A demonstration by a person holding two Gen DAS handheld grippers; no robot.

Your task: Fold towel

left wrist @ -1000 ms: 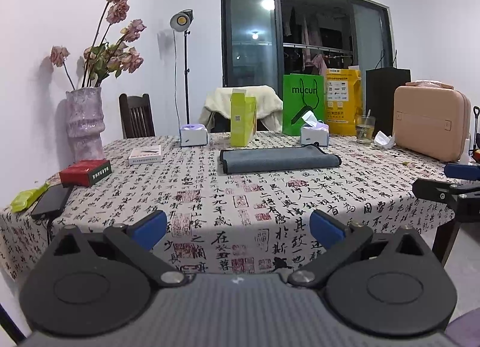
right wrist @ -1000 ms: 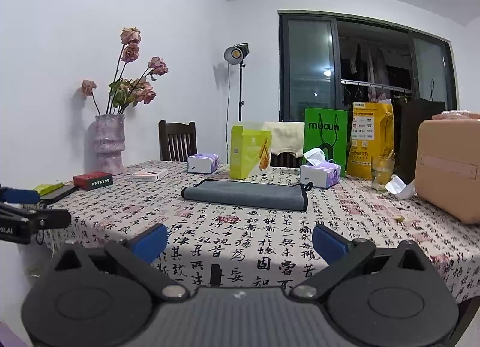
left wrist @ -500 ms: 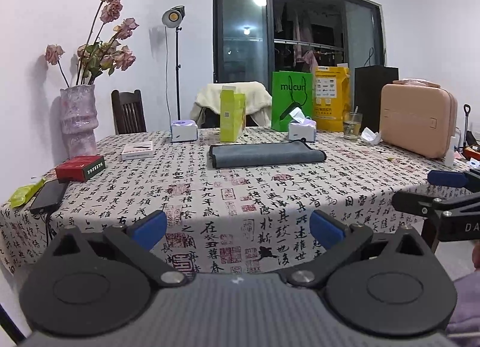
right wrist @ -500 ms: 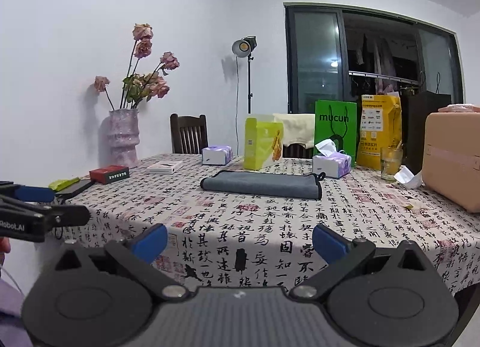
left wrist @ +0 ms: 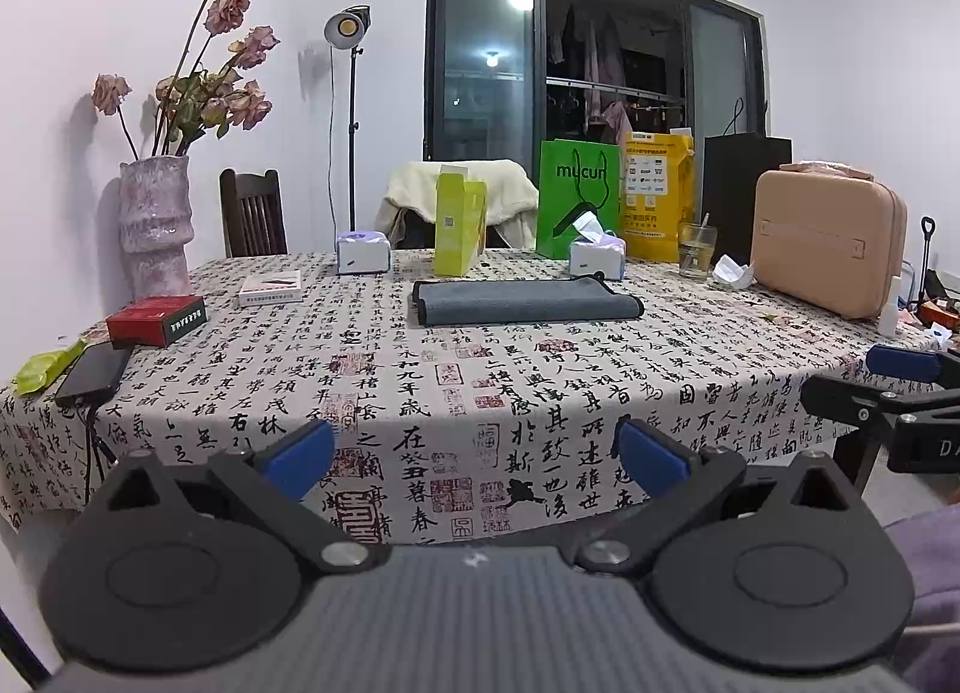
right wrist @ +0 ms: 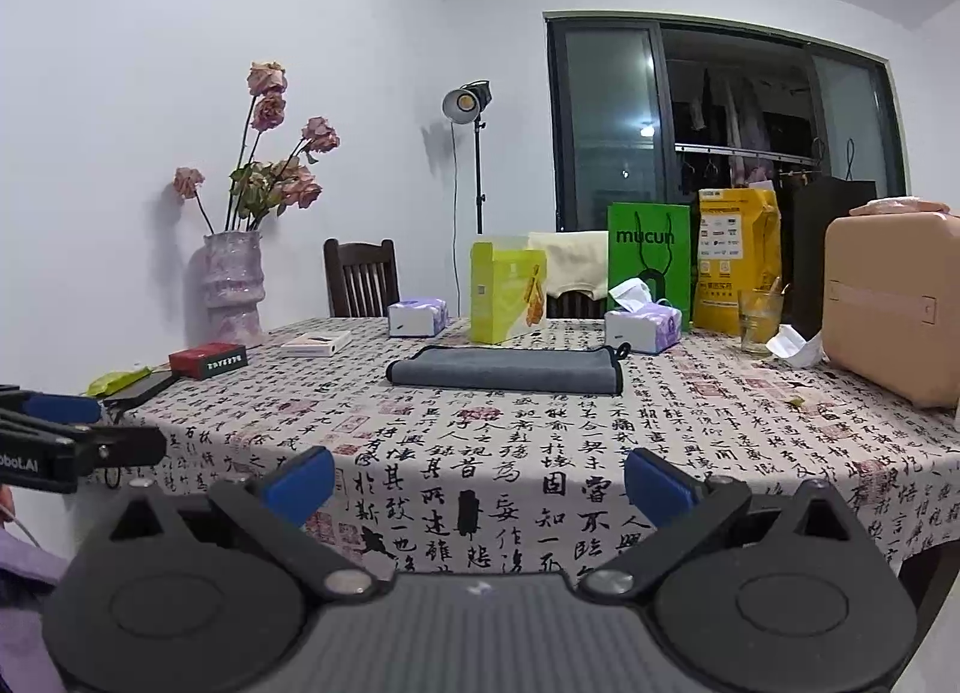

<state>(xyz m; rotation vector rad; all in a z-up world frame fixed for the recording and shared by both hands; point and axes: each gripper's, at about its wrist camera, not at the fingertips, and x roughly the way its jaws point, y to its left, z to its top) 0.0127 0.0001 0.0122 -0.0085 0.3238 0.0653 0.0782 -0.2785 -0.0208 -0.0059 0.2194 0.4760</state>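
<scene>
Both my tools, left tool (left wrist: 474, 456) and right tool (right wrist: 477, 477), gape wide and empty, drawn back off the counter (left wrist: 420, 393) edge; the towel (left wrist: 522, 302) lies folded mid-counter, apparently finished.

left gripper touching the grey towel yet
Apart. The left wrist view shows the open left gripper at the table's near edge, bare tablecloth between it and the towel.
</scene>
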